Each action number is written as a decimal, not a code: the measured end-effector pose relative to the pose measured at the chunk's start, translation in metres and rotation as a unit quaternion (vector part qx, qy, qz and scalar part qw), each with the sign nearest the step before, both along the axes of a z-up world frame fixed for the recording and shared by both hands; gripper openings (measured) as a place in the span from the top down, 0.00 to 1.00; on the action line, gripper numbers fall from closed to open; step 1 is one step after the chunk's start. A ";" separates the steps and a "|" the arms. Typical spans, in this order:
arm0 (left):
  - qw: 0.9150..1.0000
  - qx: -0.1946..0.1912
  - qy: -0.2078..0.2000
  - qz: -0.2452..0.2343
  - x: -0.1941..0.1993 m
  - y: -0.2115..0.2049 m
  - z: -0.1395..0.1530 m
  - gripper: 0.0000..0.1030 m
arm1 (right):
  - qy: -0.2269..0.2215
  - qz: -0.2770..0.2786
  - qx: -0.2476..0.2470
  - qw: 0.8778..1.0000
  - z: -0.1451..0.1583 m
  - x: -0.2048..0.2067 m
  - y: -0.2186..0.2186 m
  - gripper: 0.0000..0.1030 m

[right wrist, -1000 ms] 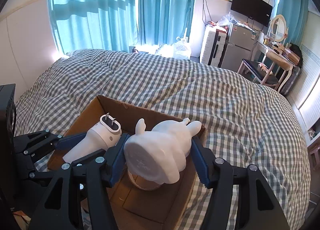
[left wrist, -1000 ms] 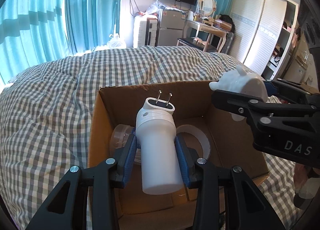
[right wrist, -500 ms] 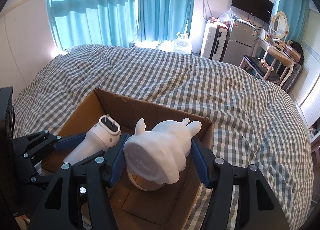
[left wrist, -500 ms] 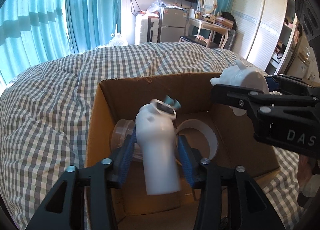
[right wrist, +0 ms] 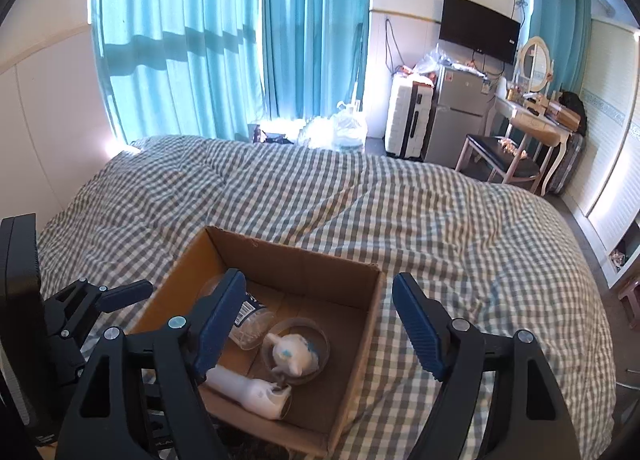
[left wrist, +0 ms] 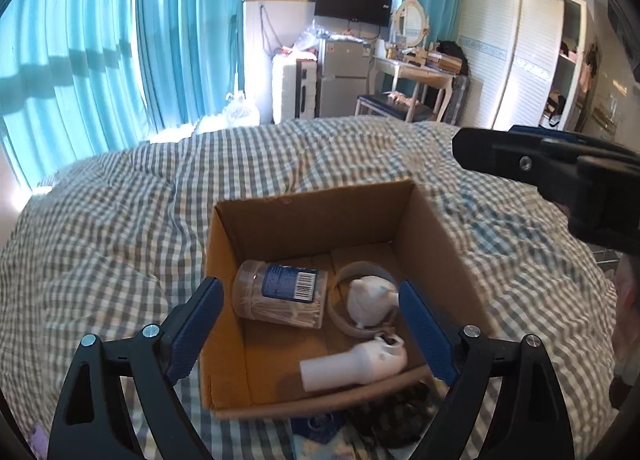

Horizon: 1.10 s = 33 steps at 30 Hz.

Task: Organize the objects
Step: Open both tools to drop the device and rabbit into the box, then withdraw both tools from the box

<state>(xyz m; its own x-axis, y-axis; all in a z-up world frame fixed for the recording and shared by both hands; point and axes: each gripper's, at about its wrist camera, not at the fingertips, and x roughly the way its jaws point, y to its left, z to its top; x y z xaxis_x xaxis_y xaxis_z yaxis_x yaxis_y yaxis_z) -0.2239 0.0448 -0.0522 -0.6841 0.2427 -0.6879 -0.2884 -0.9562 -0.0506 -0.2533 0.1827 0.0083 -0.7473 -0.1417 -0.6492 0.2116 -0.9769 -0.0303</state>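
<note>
An open cardboard box (left wrist: 316,216) (right wrist: 368,324) sits on the checked bed. Inside lie a white plug-in device (left wrist: 354,364) (right wrist: 250,390) on its side, a white rabbit figure (left wrist: 370,300) (right wrist: 294,352) resting in a tape ring (left wrist: 344,320), and a clear jar of cotton swabs (left wrist: 280,294) (right wrist: 250,324). My left gripper (left wrist: 310,334) is open and empty above the box's near side. My right gripper (right wrist: 320,324) is open and empty above the box; it shows at the right edge of the left wrist view (left wrist: 560,176).
The grey checked duvet (right wrist: 360,200) spreads around the box. A dark blue item (left wrist: 316,424) and a dark object (left wrist: 392,416) lie by the box's near edge. Curtains (right wrist: 224,32), a fridge (right wrist: 456,120), a suitcase and a dressing table (right wrist: 532,128) stand beyond the bed.
Both grippers have opened and risen. The plug-in device dropped from the left gripper and the rabbit figure from the right; both now lie in the box.
</note>
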 end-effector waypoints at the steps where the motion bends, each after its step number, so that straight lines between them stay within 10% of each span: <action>1: 1.000 0.001 0.007 -0.001 0.007 0.000 0.009 0.11 | 0.007 0.000 0.001 1.000 0.009 0.009 0.000 0.26; 19: 0.995 0.007 0.084 0.048 0.121 -0.030 0.102 0.01 | 0.098 -0.010 0.004 0.995 0.100 0.152 -0.001 0.08; 33: 0.994 -0.020 0.047 0.100 0.134 -0.051 0.019 0.01 | 0.005 -0.039 0.022 0.999 -0.009 0.160 -0.009 0.07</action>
<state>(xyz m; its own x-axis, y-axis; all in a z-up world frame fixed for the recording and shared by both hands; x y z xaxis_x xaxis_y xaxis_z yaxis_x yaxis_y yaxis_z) -0.0902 -0.0064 -0.0335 -0.7775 0.0696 -0.6250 -0.0938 -0.9956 0.0058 -0.0936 0.1740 -0.0004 -0.7618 -0.0549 -0.6454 0.1348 -0.9880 -0.0751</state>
